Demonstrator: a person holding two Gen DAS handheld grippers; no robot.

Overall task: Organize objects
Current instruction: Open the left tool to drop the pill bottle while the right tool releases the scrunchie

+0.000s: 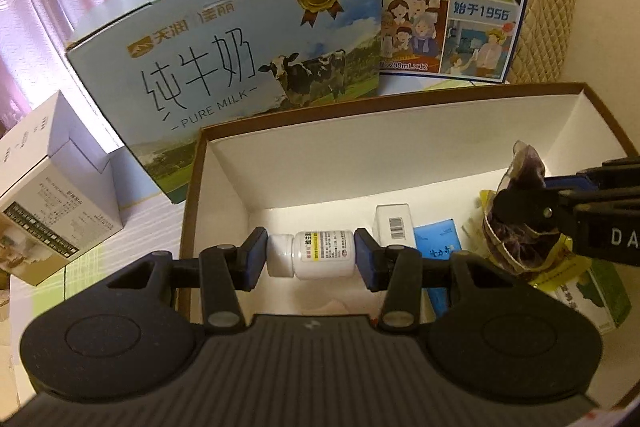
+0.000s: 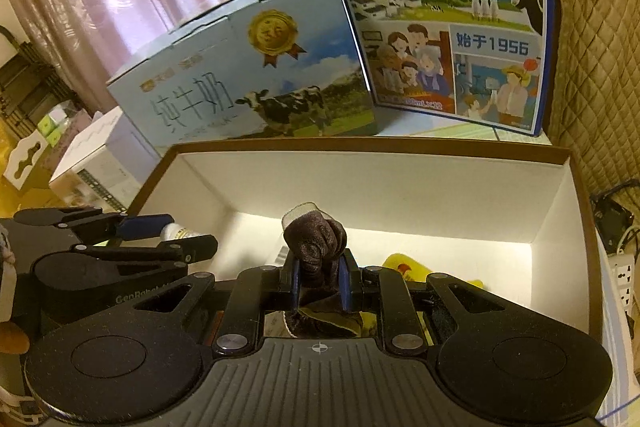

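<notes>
Two handheld grippers are hovering over an open white-lined cardboard box [image 1: 400, 155] with a brown rim, on a table in front of two milk cartons. The left gripper [image 1: 311, 255] is clamping a small white pill bottle [image 1: 316, 254] end to end — one blue pad on the cap, the other on the base — holding it sideways above the box's left end. The bottle is looking rigid, light and smooth, so a grip across the labelled middle would likely be surer than this one on the ends. The right gripper [image 2: 319, 283] is pinching a crumpled dark brown snack packet [image 2: 316, 247] over the box's middle; the packet is looking soft and crinkly, likely light, and best held by a bunched fold. Lying on the box floor are a small white carton [image 1: 394, 225], a blue packet [image 1: 436, 239] and a yellow wrapper [image 2: 408, 267].
</notes>
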